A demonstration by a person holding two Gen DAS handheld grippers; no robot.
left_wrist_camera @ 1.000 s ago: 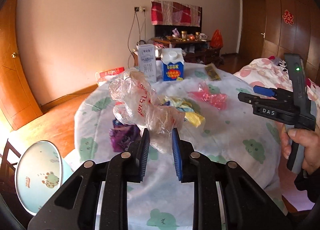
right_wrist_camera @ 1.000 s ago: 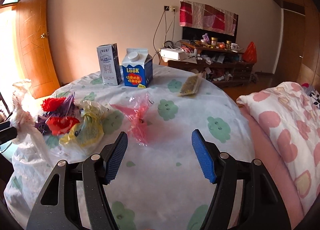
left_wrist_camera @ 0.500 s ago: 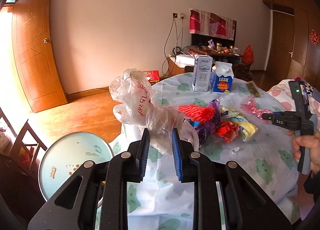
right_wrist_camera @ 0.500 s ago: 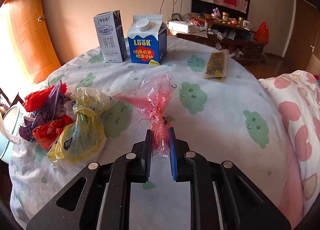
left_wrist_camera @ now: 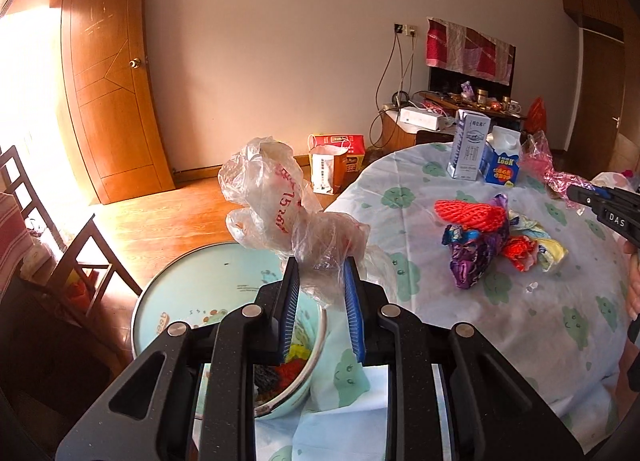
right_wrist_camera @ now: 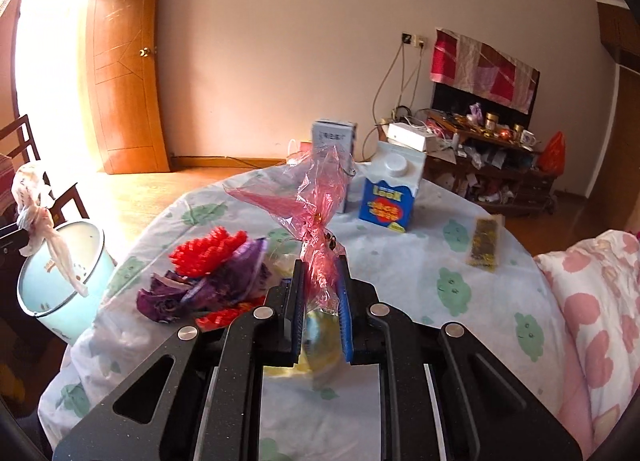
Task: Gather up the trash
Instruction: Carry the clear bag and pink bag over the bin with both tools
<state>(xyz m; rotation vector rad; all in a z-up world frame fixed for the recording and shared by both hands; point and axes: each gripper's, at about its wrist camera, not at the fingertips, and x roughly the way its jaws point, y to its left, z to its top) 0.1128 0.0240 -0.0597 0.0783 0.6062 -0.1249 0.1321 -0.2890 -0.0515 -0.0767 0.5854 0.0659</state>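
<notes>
Two cartons (right_wrist_camera: 362,177) stand behind the wrapper pile (right_wrist_camera: 208,277) (bin (right_wrist_camera: 60,293) left of table (right_wrist_camera: 460,321)).

2 cartons (right_wrist_camera: 386,191), 1 bin (left_wrist_camera: 192,293), 2 grippers (left_wrist_camera: 320,293), 1 clear bag (left_wrist_camera: 280,213), 1 pink wrapper (right_wrist_camera: 316,205).

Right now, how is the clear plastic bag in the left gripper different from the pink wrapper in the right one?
The clear plastic bag is colourless with red print; the pink wrapper is tinted pink. The bag is bulkier and crumpled into a lump, while the wrapper is slimmer and fans out at its top. The bag hangs over the pale blue bin; the wrapper is above the table. Both are thin, see-through plastic, each pinched between closed blue pads, the left gripper and the right gripper.
</notes>
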